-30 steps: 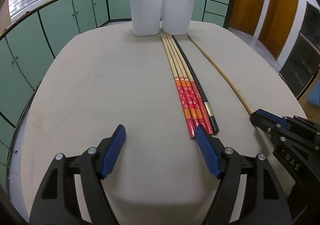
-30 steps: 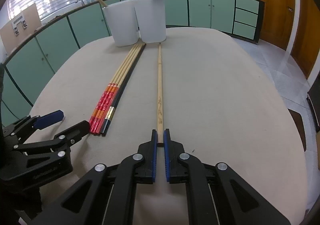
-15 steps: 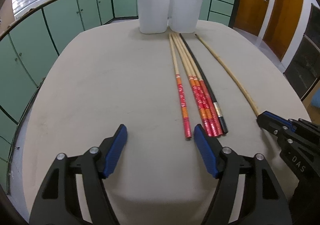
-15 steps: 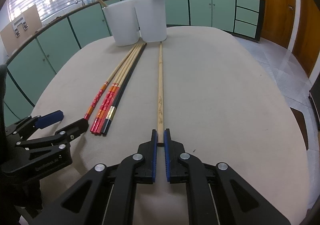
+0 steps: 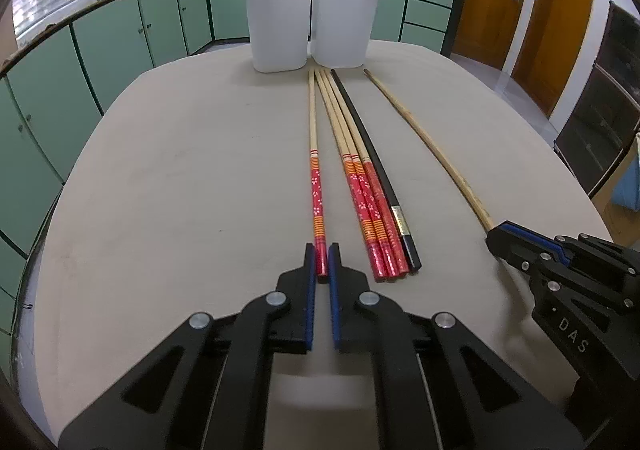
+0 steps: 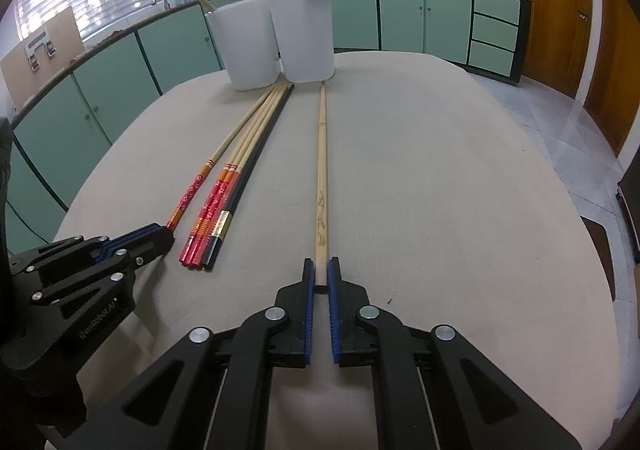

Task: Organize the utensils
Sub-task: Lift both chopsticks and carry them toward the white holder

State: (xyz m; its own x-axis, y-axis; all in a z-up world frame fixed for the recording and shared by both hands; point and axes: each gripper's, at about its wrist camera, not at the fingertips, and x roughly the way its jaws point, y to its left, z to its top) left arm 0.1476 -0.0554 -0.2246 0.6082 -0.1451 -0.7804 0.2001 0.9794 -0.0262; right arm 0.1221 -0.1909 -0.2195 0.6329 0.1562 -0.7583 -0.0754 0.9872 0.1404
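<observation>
My left gripper [image 5: 321,259] is shut on the near end of a red-patterned chopstick [image 5: 313,154], which lies on the table apart from the others. A bundle of red chopsticks [image 5: 362,186] and a black chopstick [image 5: 376,166] lie just right of it. My right gripper [image 6: 321,273] is shut on the near end of a plain bamboo chopstick [image 6: 321,170]. Two white holders [image 5: 276,22] [image 5: 344,18] stand at the far end of the table, each with a utensil inside.
The round beige table [image 5: 180,178] drops off at its edges. Green cabinets [image 5: 112,46] ring the room and wooden doors [image 5: 560,10] are at the right. Each gripper shows in the other's view, the right one [image 5: 560,270] and the left one [image 6: 88,262].
My left gripper has shut on the red-patterned chopstick, which has been drawn left out of the bundle. My right gripper stays shut on the bamboo chopstick.
</observation>
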